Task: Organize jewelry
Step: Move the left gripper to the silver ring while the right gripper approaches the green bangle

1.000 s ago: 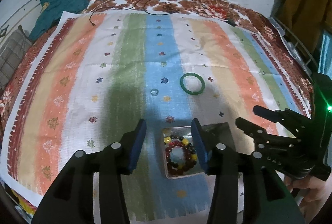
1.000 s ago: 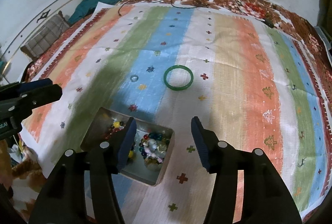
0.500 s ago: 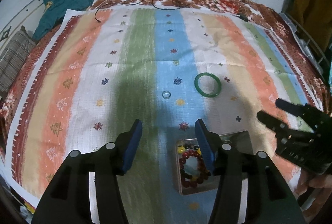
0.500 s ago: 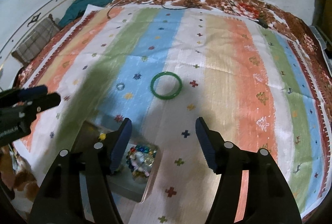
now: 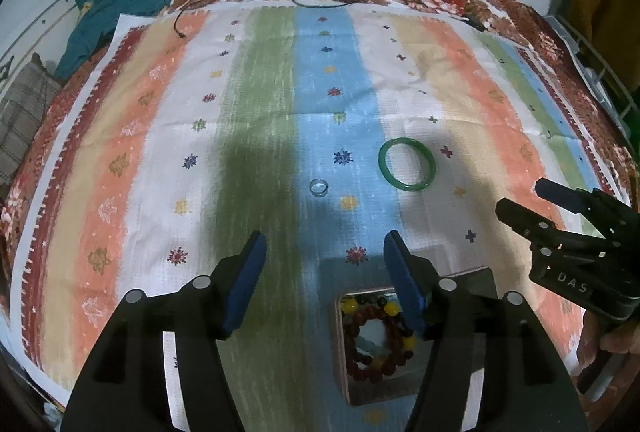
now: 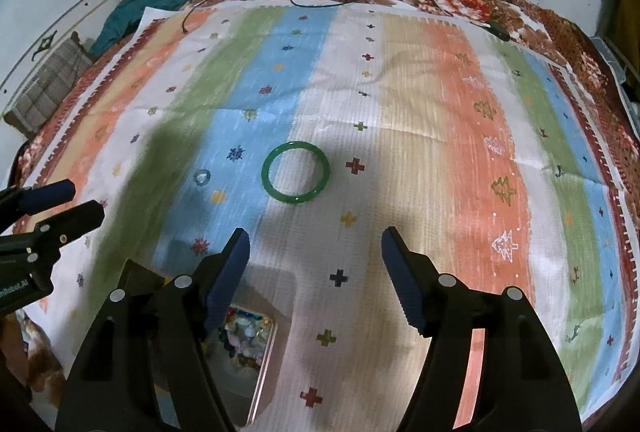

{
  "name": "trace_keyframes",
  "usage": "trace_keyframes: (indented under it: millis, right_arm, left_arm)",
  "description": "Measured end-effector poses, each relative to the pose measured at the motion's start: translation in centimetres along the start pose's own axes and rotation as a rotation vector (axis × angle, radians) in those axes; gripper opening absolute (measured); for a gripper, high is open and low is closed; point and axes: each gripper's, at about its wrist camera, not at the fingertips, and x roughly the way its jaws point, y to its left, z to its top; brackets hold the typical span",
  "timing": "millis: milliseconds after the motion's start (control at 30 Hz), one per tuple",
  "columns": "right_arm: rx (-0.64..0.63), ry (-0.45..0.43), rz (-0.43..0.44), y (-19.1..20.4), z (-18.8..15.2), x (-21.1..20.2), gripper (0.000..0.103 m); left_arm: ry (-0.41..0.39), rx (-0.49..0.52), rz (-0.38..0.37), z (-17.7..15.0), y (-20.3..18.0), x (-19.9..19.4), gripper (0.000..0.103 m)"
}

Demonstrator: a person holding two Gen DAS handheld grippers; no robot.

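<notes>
Step in hand: the reach for loose jewelry; I judge neither piece is gathered yet.
Left hand-held gripper (image 5: 322,256): jaws spread wide, empty, hanging over the striped cloth (image 5: 260,111) with the small clear ring (image 5: 319,187) ahead of it.
Right hand-held gripper (image 6: 314,256): also spread wide and empty, lined up with the green bangle (image 6: 295,175) just beyond its tips.
Jewelry box (image 5: 380,384): lies open on the cloth near the person, beaded bracelets (image 5: 378,340) already inside; it sits under the left gripper's right finger.
Ring and bangle: both flat on the blue and white stripes, apart from each other, well clear of the box.
Next move: probably lower the right gripper around the bangle's rim, close gently, and carry it to the box.
Care needed: the thin ring lies flat and looks hard to pinch.
</notes>
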Motion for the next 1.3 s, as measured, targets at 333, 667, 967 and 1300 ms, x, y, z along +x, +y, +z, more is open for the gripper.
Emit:
trace_keyframes:
  millis: [333,667,967,1300]
  right_arm:
    - [0.069,0.055,0.055,-1.2,0.8,2.4,0.072]
    - [0.052,0.063,0.019,-1.0,1.4,4.1,0.072]
    - [0.011,0.093,-0.016,-1.0,2.2,6.5,0.072]
    - [-0.004,0.102,-0.031,-0.8,3.2,8.3,0.072]
  left_arm:
    - [0.042,-0.012,-0.019,0.8,0.2,2.3,0.061]
    - [0.077,0.014,-0.023,1.5,-0.5,4.5,0.061]
    - [0.107,0.042,-0.012,2.3,-0.3,7.0,0.061]
    - [0.144,0.043,-0.015,3.3,0.3,9.6,0.061]
